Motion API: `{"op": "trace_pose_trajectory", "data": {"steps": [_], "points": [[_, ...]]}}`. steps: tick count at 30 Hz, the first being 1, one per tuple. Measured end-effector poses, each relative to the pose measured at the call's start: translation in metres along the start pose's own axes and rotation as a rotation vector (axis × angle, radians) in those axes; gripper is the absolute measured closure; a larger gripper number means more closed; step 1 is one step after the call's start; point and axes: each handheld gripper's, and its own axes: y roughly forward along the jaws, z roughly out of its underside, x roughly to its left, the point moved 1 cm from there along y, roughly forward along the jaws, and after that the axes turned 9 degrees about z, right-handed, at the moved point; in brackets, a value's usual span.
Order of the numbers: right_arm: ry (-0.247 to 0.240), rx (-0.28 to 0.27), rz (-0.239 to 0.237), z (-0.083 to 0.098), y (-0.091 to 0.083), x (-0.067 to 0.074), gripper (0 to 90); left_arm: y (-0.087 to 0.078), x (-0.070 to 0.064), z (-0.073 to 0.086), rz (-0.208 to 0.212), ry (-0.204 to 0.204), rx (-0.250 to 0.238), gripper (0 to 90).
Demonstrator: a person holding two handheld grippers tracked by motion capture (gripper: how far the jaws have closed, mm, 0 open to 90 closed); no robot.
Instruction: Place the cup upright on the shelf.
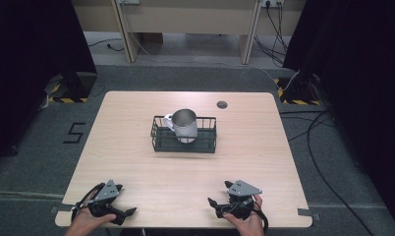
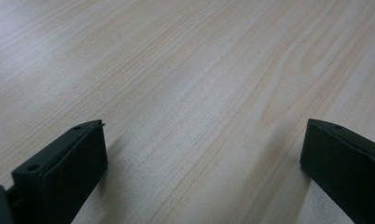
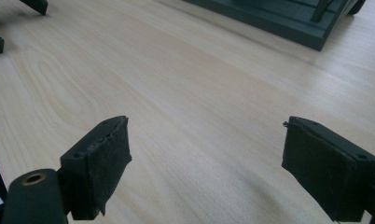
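- Near the middle of the pale wooden table [image 1: 136,147], slightly toward its far edge, the high view shows a dark wire basket [image 1: 183,140] with a shiny metal mug [image 1: 185,125] standing upright inside it, handle turned to the left.
- Close to the far edge, right of the middle, sits a small dark round cap [image 1: 222,104] set into the tabletop.
- At the near edge, toward the left corner, the left gripper [image 1: 128,212] lies low over the wood in the person's hand; toward the right corner the right gripper [image 1: 211,202] does the same. Both are well apart from the basket and mug.
- From the left gripper view, the left gripper [image 2: 202,140] has its two black jaws standing wide apart, bare wood grain between them and nothing held.
- From the right gripper view, the right gripper [image 3: 206,140] likewise has its jaws spread wide with nothing between the worn black pads [image 3: 106,154].
- That same view adds what the high view cannot: a low, close look at the basket's dark base [image 3: 288,18] in the upper right, and the tips of the other gripper in the upper left corner.
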Motion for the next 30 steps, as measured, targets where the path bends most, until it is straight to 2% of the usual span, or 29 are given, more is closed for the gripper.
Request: {"op": "trace_pose_trajectory", "data": {"steps": [16,19,23,30], "points": [[-0.002,0.076,0.028,0.012,0.003,0.006,15.2,0.000,0.000,0.000,0.000,0.000,0.000,0.0],[-0.012,0.106,0.037,0.016,0.005,0.007,14.9,0.000,0.000,0.000,0.000,0.000,0.000,0.0],[-0.045,0.099,0.059,0.019,0.006,0.009,13.9,0.000,0.000,0.000,0.000,0.000,0.000,0.0],[-0.047,0.080,0.059,0.023,0.007,0.011,6.4,0.000,0.000,0.000,0.001,0.001,0.000,0.0]]}}
